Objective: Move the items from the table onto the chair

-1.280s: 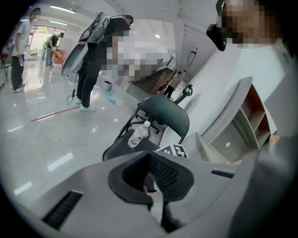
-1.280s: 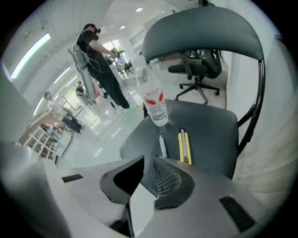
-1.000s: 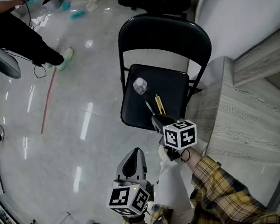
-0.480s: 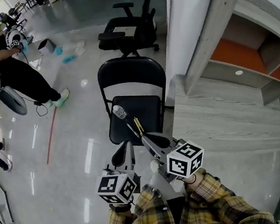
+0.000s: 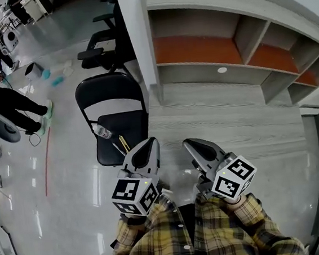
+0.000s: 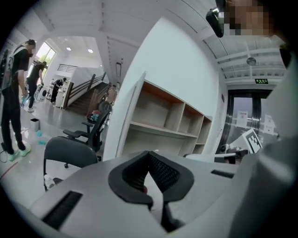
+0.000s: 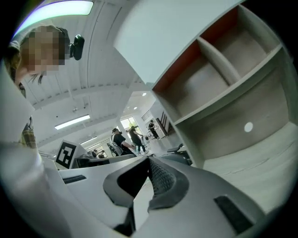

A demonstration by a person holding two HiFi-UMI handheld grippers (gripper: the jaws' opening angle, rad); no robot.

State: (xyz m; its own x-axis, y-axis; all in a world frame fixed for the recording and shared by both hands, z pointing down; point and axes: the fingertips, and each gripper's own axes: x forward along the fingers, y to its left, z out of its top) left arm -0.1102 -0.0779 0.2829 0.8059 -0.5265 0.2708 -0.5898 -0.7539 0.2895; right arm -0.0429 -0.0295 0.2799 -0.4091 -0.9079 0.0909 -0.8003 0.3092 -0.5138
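Bottle (image 5: 102, 131) and thin sticks (image 5: 122, 144) lie on the black chair (image 5: 109, 104), just left of the grey table (image 5: 237, 116). Head view: 2 arms in plaid sleeves (image 5: 160, 240) reach forward, left gripper (image 5: 148, 144) beside right gripper (image 5: 190, 144). Left gripper view: jaws together, empty. Right gripper view: jaws pinched together, empty, level toward shelves (image 7: 223, 69).

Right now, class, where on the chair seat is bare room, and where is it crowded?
Free: the right half of the chair seat, beside the bare table. Crowded: its left and front, by the bottle and pencils.
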